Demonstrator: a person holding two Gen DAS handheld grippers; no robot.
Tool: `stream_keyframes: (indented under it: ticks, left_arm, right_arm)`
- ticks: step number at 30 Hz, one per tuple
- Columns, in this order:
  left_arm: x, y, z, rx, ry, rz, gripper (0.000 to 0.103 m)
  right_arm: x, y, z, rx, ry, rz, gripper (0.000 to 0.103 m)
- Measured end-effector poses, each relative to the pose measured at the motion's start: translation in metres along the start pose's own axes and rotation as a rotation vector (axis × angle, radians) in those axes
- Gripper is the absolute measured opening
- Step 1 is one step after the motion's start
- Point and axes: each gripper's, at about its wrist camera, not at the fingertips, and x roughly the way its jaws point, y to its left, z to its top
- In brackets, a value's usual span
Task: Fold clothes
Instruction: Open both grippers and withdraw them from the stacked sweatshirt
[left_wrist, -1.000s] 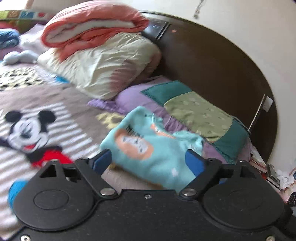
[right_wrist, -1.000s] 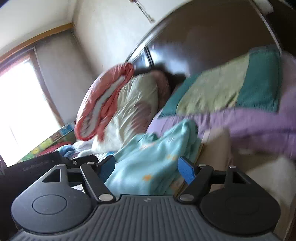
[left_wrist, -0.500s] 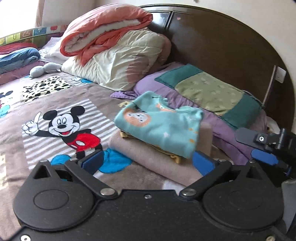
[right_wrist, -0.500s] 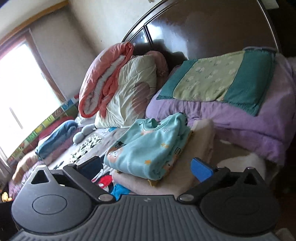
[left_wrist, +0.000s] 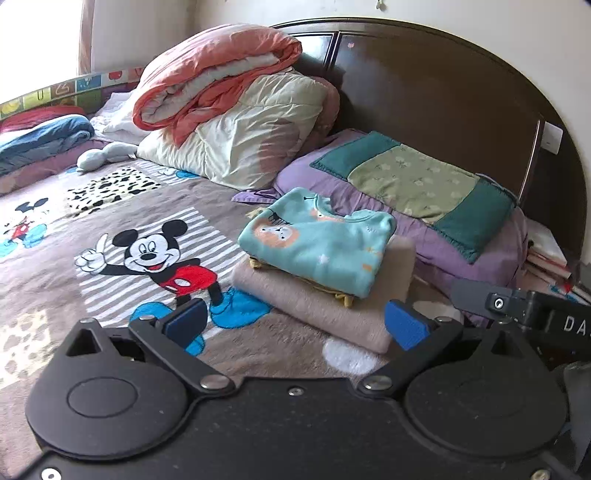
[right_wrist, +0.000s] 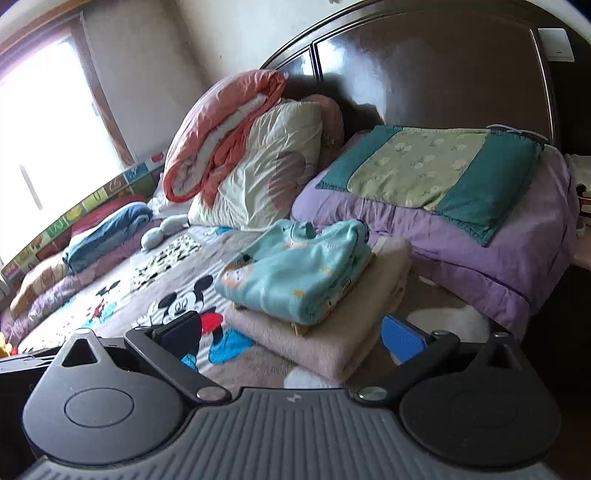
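A folded teal child's top with an animal print lies on top of a stack: a thin yellow garment under it and a folded beige garment at the bottom. The stack rests on the Mickey Mouse bedspread. In the right wrist view the teal top and beige garment show too. My left gripper is open and empty, a short way in front of the stack. My right gripper is open and empty, also in front of the stack. Part of the right gripper shows at the right of the left wrist view.
A purple quilt with a green pillow lies behind the stack against the dark headboard. A cream and orange duvet pile sits further left. Folded blankets and a soft toy lie along the far side.
Both grippers have pulled back from the folded teal top, which now lies released on the stack. Both views show more of the bed.
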Motion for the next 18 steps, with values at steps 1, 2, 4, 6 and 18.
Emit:
stream_keyframes:
  ticks: [1,2,4,6,18]
  left_arm:
    - [-0.003,0.0,-0.001,0.003,-0.004,0.004,0.103]
    - [-0.006,-0.001,-0.002,0.006,-0.008,0.009,0.103]
    - [-0.01,-0.002,-0.004,0.014,-0.009,0.021,0.103]
    - [-0.014,-0.003,-0.006,0.023,-0.01,0.029,0.103]
    - [-0.034,-0.014,-0.018,0.042,-0.022,0.007,0.103]
  right_arm:
    - [-0.002,0.001,0.0,-0.005,0.002,-0.002,0.103]
    - [-0.004,0.002,-0.001,-0.005,0.005,-0.001,0.103]
    - [-0.008,0.004,-0.002,-0.009,0.007,-0.002,0.103]
    - [-0.012,0.007,-0.002,-0.023,0.009,-0.005,0.103]
    - [-0.023,0.015,-0.009,-0.027,0.043,0.013,0.103]
